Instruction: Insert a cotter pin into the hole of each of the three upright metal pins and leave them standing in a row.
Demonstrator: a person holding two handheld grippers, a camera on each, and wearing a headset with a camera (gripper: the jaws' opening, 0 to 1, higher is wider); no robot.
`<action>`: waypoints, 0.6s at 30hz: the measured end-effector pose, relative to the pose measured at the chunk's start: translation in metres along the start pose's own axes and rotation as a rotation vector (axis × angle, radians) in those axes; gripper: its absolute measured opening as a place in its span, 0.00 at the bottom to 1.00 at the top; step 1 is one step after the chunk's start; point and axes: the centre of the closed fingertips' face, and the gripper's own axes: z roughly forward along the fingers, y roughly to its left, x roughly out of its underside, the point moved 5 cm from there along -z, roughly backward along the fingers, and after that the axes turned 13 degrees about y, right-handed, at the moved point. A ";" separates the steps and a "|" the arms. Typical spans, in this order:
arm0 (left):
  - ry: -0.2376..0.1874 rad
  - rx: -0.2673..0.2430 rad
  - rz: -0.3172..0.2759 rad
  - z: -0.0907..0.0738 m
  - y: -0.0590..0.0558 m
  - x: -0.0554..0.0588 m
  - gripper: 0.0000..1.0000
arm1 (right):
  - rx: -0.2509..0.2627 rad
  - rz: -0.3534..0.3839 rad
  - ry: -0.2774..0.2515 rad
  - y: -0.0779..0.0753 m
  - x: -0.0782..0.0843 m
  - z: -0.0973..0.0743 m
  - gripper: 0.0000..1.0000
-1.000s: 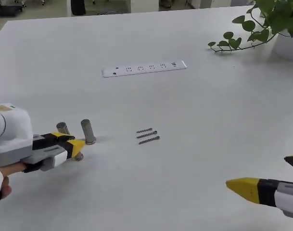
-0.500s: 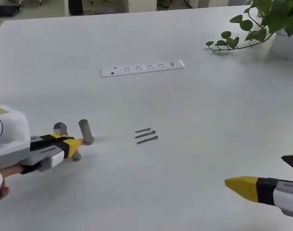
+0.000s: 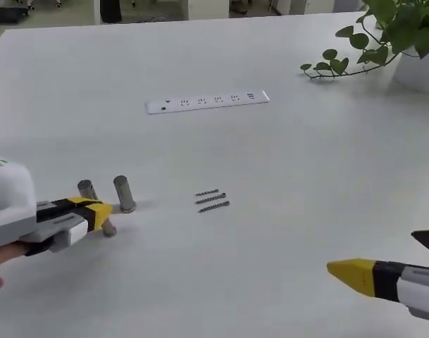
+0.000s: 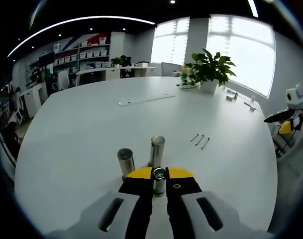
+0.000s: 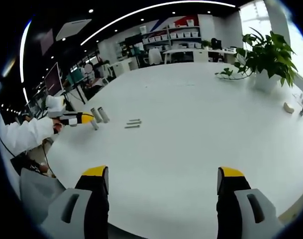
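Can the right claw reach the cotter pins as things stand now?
Probably yes: the right claw is open, bare table lies between it and the cotter pins, and the left claw grips a metal pin aside.

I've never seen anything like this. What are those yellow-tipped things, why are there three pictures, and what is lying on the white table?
There is no robot here: a person holds a tool with two yellow-tipped jaws, called a gripper, in each hand. The wide picture comes from a camera on the person's head, looking down at the white table. The two round pictures come from cameras riding on the grippers. The left gripper is shut on a short metal pin; two more metal pins stand upright just beyond it. The right gripper is open and holds nothing. Three small cotter pins lie side by side mid-table, a white power strip lies farther back, and a potted plant stands at the far corner.
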 end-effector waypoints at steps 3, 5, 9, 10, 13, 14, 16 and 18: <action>-0.009 0.014 0.004 -0.002 -0.005 -0.001 0.05 | 0.001 0.000 0.002 0.000 0.001 -0.001 0.88; -0.031 0.033 0.007 -0.005 -0.010 -0.004 0.05 | 0.005 0.000 0.006 0.001 0.002 -0.001 0.88; -0.051 0.047 0.043 -0.009 -0.022 -0.009 0.05 | 0.001 -0.001 0.010 0.001 0.004 -0.002 0.88; -0.055 0.053 0.051 -0.009 -0.025 -0.010 0.05 | 0.001 -0.001 0.010 0.001 0.004 -0.002 0.88; -0.058 0.071 0.082 -0.011 -0.036 -0.011 0.05 | -0.002 -0.004 0.009 0.002 0.004 -0.003 0.88; -0.057 0.072 0.090 -0.011 -0.039 -0.011 0.05 | -0.002 -0.005 0.008 0.002 0.005 -0.003 0.88; -0.062 0.082 0.146 -0.013 -0.047 -0.012 0.05 | -0.004 -0.005 0.006 0.002 0.005 -0.004 0.88; -0.061 0.105 0.176 -0.014 -0.056 -0.012 0.05 | -0.005 -0.005 0.003 0.002 0.005 -0.004 0.87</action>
